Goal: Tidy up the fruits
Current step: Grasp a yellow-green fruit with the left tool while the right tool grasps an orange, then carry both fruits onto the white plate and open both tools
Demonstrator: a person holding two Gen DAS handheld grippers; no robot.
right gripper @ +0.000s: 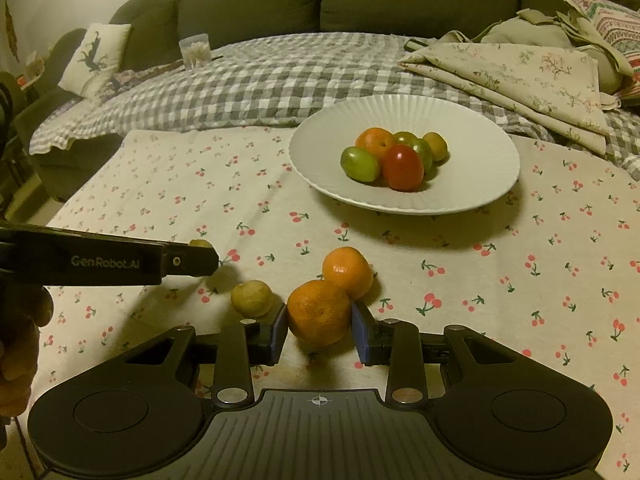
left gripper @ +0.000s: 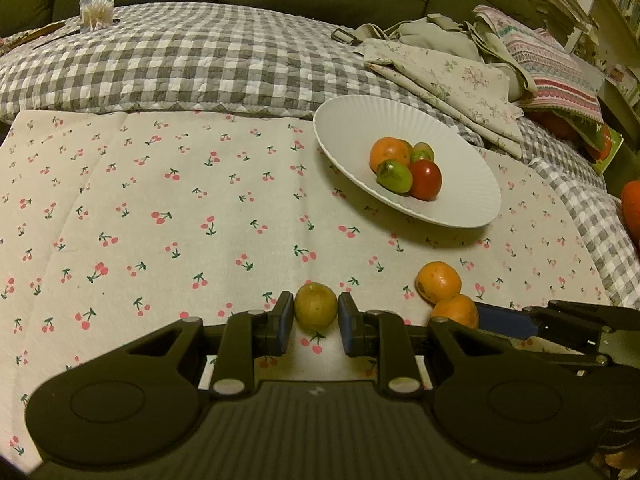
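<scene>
A white ribbed plate [left gripper: 348,120] [right gripper: 460,120] holds several fruits: an orange, green ones and a red one [left gripper: 425,179] [right gripper: 402,168]. My left gripper [left gripper: 315,316] is closed around a yellow-green fruit [left gripper: 315,310]; in the right wrist view that fruit [right gripper: 200,244] peeks past the left fingers [right gripper: 192,260], held above the cloth. My right gripper [right gripper: 319,324] is closed on an orange [right gripper: 318,312] [left gripper: 456,310]. A second orange [right gripper: 347,270] [left gripper: 438,281] touches it. Another yellow-green fruit [right gripper: 252,298] lies on the cloth to the left.
A cherry-print cloth [left gripper: 160,208] [right gripper: 520,280] covers the work area over a grey checked quilt [left gripper: 200,60]. Folded floral cloths [left gripper: 448,80] [right gripper: 520,72] lie behind the plate. A cotton-swab box [left gripper: 97,10] [right gripper: 195,51] stands at the back. A sofa is behind.
</scene>
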